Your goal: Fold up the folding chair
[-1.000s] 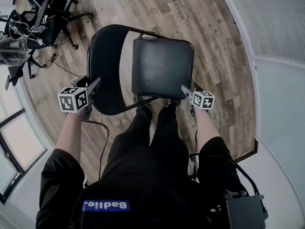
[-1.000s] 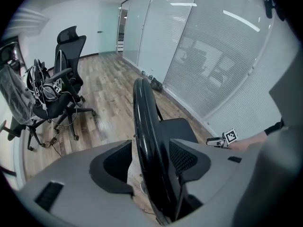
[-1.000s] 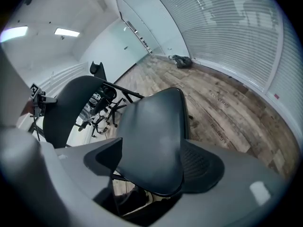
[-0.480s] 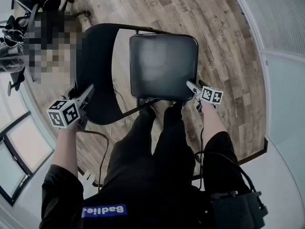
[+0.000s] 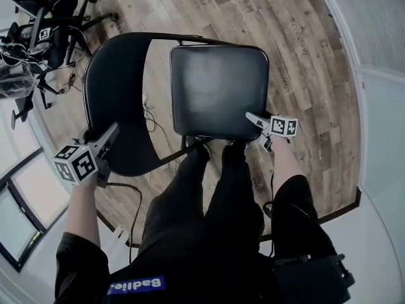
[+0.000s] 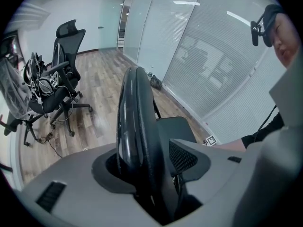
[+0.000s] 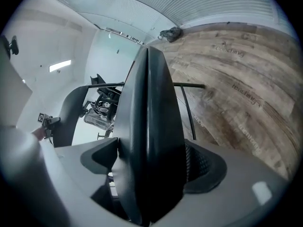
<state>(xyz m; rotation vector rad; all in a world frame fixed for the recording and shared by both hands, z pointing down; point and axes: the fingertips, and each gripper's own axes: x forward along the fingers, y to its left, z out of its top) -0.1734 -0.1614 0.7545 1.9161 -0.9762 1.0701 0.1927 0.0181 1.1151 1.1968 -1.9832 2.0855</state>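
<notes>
Left gripper (image 5: 114, 129) grips backrest (image 5: 109, 94) rim | black padded seat (image 5: 218, 87) seemingly level

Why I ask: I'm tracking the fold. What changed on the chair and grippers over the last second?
The left gripper, clamped on the backrest, swung it toward the head view's lower left, widening the gap to the seat. On the right gripper the fingers have just been opening, with the seat's edge between them. Unchanged: where each gripper sits, seat facing up, office chairs behind.
</notes>
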